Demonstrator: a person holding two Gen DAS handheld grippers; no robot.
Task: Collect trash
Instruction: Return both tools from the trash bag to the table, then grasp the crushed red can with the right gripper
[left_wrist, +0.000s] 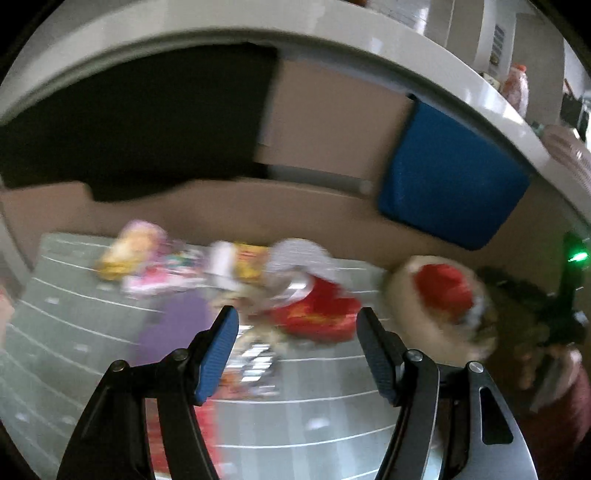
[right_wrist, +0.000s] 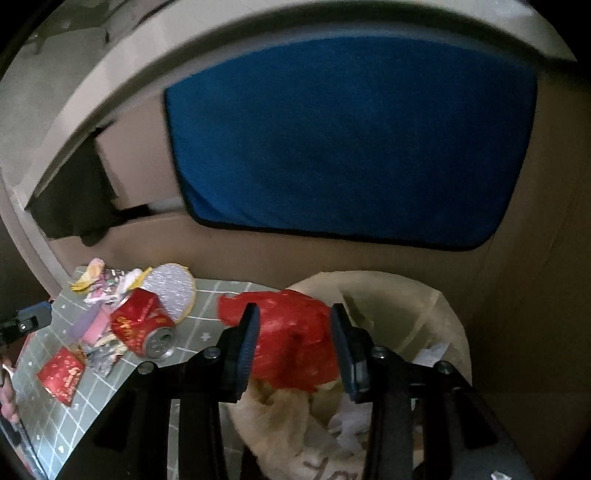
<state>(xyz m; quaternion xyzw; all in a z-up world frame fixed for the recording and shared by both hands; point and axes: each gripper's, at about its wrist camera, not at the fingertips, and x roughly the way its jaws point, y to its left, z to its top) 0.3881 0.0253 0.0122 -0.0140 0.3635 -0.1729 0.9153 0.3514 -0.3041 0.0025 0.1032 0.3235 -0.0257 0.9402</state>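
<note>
A pile of trash lies on a grey gridded mat (right_wrist: 207, 325): a crushed red can (right_wrist: 142, 326), a silver round disc (right_wrist: 173, 288), a red packet (right_wrist: 61, 373), and pink and yellow wrappers (left_wrist: 136, 254). A beige trash bag (right_wrist: 399, 306) stands at the mat's right edge, with crumpled paper in it. My right gripper (right_wrist: 293, 343) is open above the bag's mouth, with a crumpled red wrapper (right_wrist: 291, 339) between its jaws; I cannot tell whether they touch it. My left gripper (left_wrist: 297, 350) is open and empty above the pile, near the red can (left_wrist: 314, 314). The left wrist view is blurred.
A blue cushion (right_wrist: 351, 140) and a black cloth (left_wrist: 140, 118) hang on a brown panel behind the mat, under a white curved edge (left_wrist: 332, 29). The bag also shows in the left wrist view (left_wrist: 439, 299). The left gripper shows at the far left of the right wrist view (right_wrist: 22, 321).
</note>
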